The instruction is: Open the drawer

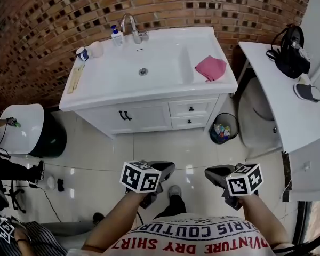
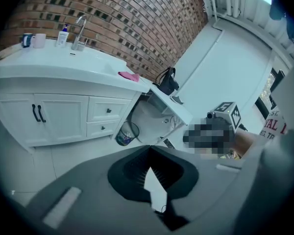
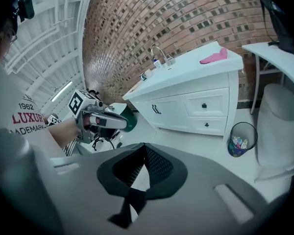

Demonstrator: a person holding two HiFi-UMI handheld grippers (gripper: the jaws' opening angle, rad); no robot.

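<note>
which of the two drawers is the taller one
The upper drawer, directly under the sink counter; the lower drawer beneath it has a visibly shorter front.

We held our left hand-held gripper and right hand-held gripper side by side, both tilted downward, jaws together, empty.

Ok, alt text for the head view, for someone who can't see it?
The left gripper and right gripper, both shut and empty, hover over a tiled floor, short of a white vanity against a brick wall. Its two small drawers are closed; a pink cloth lies on the counter, a waste bin beside the vanity.
</note>
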